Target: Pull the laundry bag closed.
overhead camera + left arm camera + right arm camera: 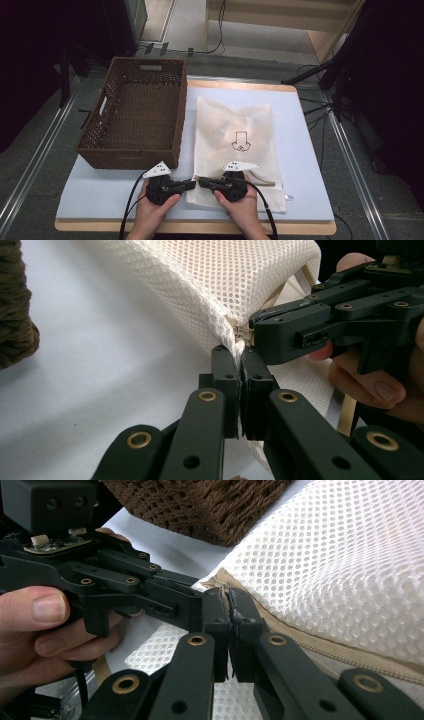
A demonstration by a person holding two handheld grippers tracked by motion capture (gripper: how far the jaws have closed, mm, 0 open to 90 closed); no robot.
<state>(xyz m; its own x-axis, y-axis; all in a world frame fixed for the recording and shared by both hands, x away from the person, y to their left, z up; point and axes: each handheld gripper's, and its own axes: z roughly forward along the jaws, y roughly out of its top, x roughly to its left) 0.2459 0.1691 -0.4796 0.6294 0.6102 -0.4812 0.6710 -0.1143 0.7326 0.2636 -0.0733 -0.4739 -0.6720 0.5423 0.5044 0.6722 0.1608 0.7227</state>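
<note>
Two grippers are seen meeting tip to tip at the near left corner of a white mesh bag [235,145]. The fingers [226,370] of the left gripper [241,357] are brought together and clamped on the corner of the mesh, just beside the end of the zip. The fingers [247,615] of the right gripper [231,605] are likewise pressed together, pinched on something small and dark at the end of the tan zip tape [320,647]; whether that is the zip pull cannot be told. In the high view the left gripper [192,183] and the right gripper [201,182] are held nearly level, pointed at each other, each gripped by a hand from the bottom edge, the left hand [152,205] and the right hand [240,202] close together. A grey three-cornered plate is carried on top of each.

The bag is laid flat on the pale blue tabletop [300,150], right of centre, with a printed arrow mark on its upper face and something brownish dimly visible through the mesh. Its near left corner is raised slightly where it is gripped. A brown woven basket [135,117] is set just beside the bag on its left, with its far end reaching past the tabletop's far edge.
</note>
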